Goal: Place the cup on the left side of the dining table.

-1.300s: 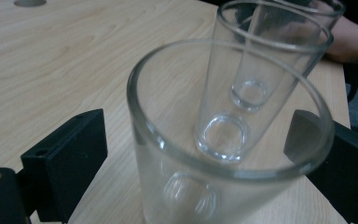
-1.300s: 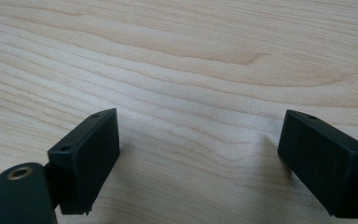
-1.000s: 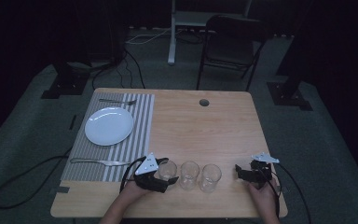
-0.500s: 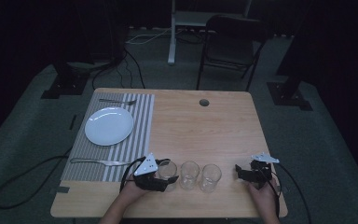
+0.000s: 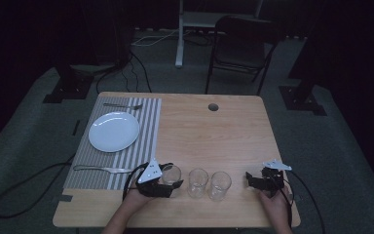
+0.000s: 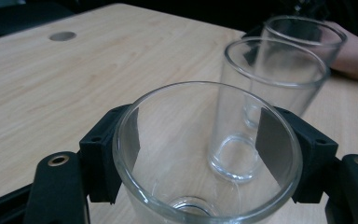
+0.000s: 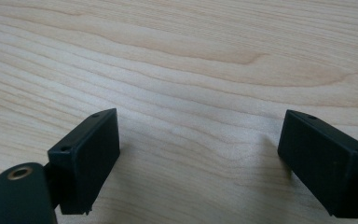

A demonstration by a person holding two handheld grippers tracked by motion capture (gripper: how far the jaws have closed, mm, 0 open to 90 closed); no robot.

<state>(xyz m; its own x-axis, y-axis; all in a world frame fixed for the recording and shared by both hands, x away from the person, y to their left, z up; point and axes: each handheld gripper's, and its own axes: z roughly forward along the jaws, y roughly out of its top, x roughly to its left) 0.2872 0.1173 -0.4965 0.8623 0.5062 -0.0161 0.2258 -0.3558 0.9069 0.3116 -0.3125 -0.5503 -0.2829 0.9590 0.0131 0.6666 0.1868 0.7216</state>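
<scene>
Three clear glasses stand in a row near the table's front edge. My left gripper is shut on the left glass, with a black pad pressed against each side of its rim. Just to its right stands the middle glass, and the right glass comes after it. My right gripper rests low over bare wood to the right of the row. It is open, with nothing between its jaws.
A striped placemat at the left carries a white plate, a fork at its far end and a knife at its near end. A cable hole marks the far side of the table. A chair stands beyond.
</scene>
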